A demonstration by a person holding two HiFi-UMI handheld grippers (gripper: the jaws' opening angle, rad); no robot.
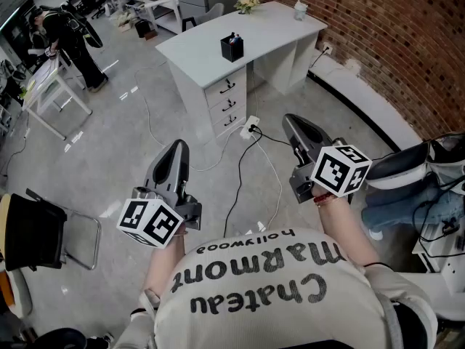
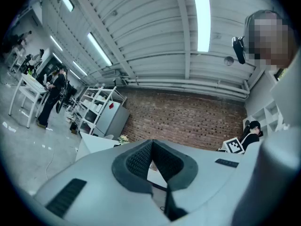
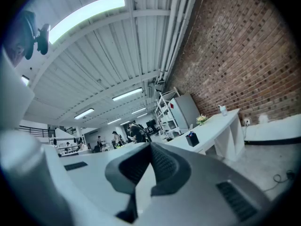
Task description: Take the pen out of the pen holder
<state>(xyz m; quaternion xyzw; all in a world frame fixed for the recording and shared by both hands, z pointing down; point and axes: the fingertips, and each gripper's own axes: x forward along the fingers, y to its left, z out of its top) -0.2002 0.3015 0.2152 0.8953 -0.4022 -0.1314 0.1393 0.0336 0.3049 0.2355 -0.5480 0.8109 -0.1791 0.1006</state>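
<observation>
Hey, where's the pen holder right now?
In the head view the black pen holder stands on the white desk at upper centre, near the edge just above the drawers.

White desk [image 1: 196, 46] on grey floor beside brick wall [image 1: 385, 42], three drawers [image 1: 228, 100] on near end. Flowers [image 1: 247, 3] and cup [image 1: 300, 9] at far edge of desktop. Power strip [image 1: 252, 127] by desk foot, cables [image 1: 236, 184] trailing across floor. Black chair [image 1: 33, 231] at left edge. Person in dark clothes [image 1: 69, 38] standing at table [image 1: 47, 86] beyond.
</observation>
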